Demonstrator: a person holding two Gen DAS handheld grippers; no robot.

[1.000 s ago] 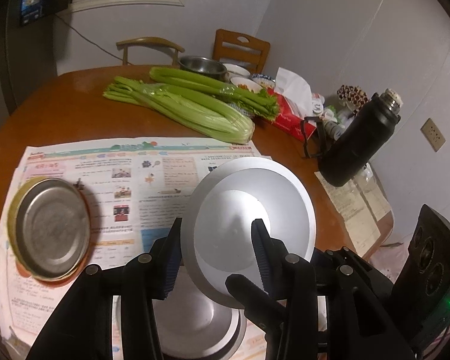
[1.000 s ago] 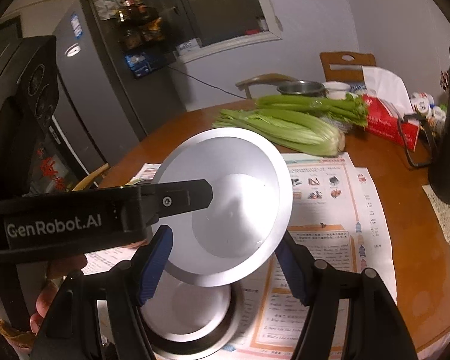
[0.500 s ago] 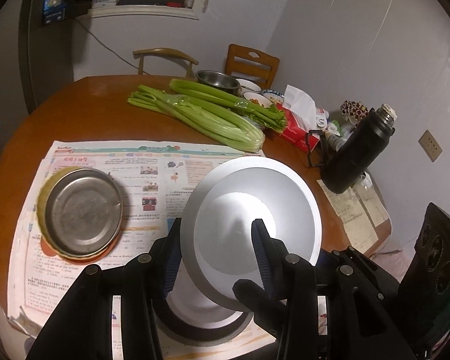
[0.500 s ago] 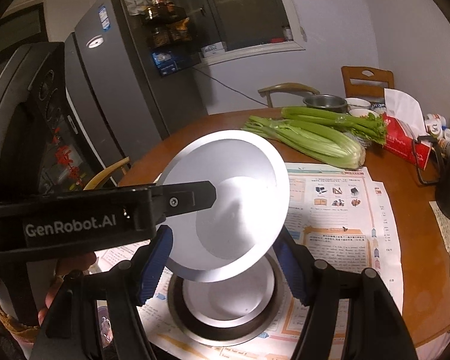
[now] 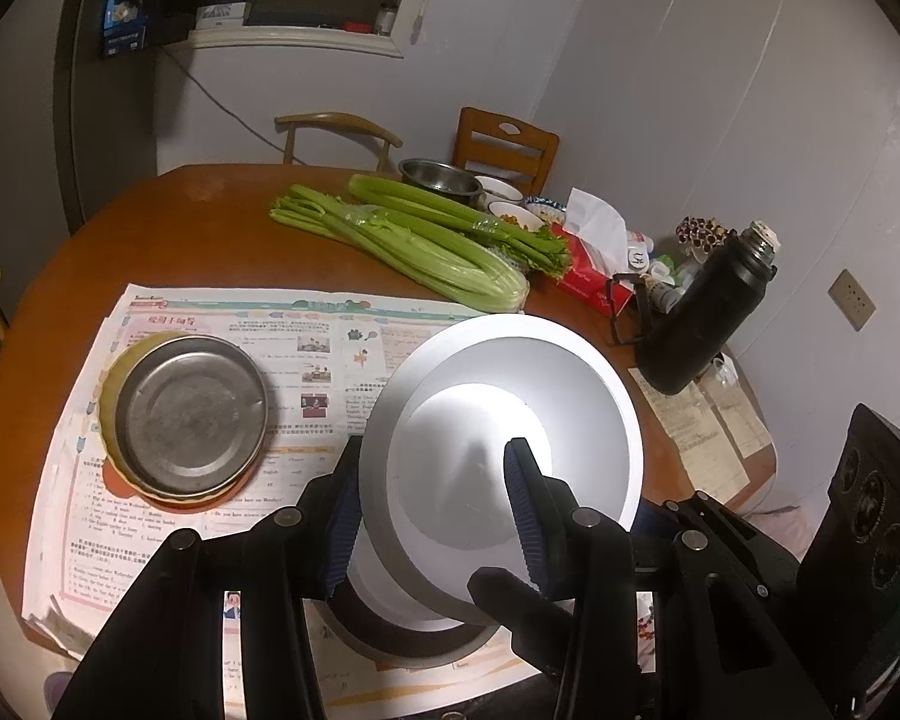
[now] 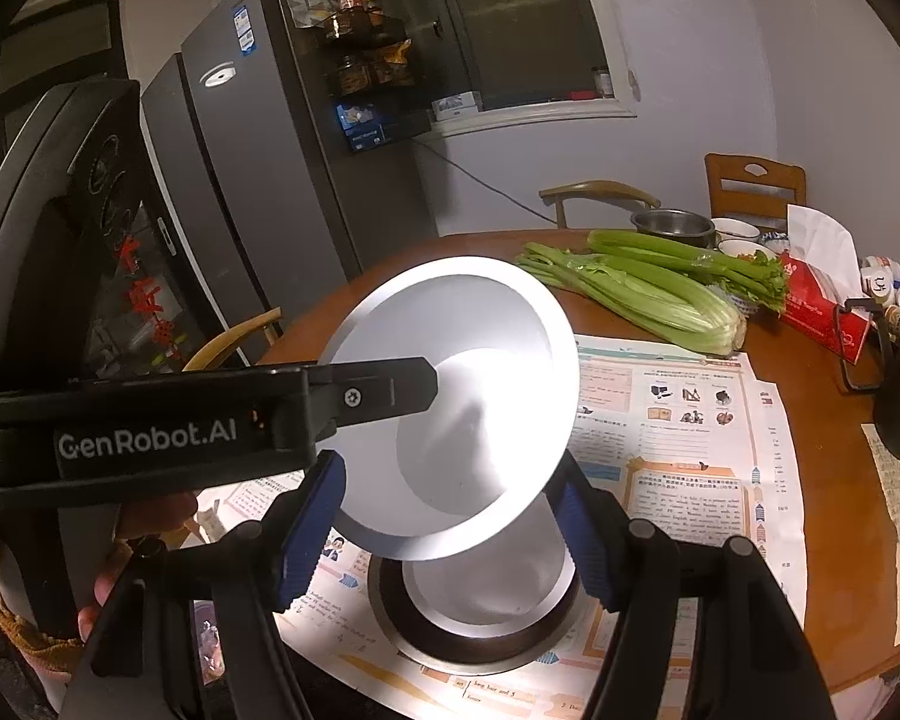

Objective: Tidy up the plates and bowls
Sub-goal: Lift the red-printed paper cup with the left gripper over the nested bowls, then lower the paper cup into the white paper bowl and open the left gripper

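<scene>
At the near edge of the round wooden desk (image 5: 198, 222), the left gripper (image 5: 432, 516) holds a shiny metal bowl (image 5: 498, 456) tilted in the air. Its fingers (image 5: 525, 510) are clamped on the bowl's wall, one inside, one outside. The bowl's open side faces away, towards twelve o'clock. From the right wrist view, the right gripper (image 6: 450, 534) sits just behind the bowl's lower rim with its fingers apart. They flank the rim, and contact cannot be confirmed.

Directly beneath the lifted bowl, a second metal bowl (image 6: 480, 606) rests on a spread newspaper (image 5: 222, 348). At nine o'clock on that paper lies a shallow steel plate (image 5: 189, 414) stacked on a yellow dish (image 5: 120, 366).

Further off, at twelve to one o'clock, two bunches of celery (image 5: 426, 246) lie across the desk. Beyond them are a steel basin (image 5: 441, 177), small bowls, and a red tissue pack (image 5: 594, 282). A black flask (image 5: 708, 312) stands at two o'clock.

The held bowl looks thin, stiff and light. Its polished surface is probably slippery, so a rim pinch may let it swing or slide. The surest hold seems to be across the wall near the rim, as now. It should not break if dropped, though it would clatter and could dent.
</scene>
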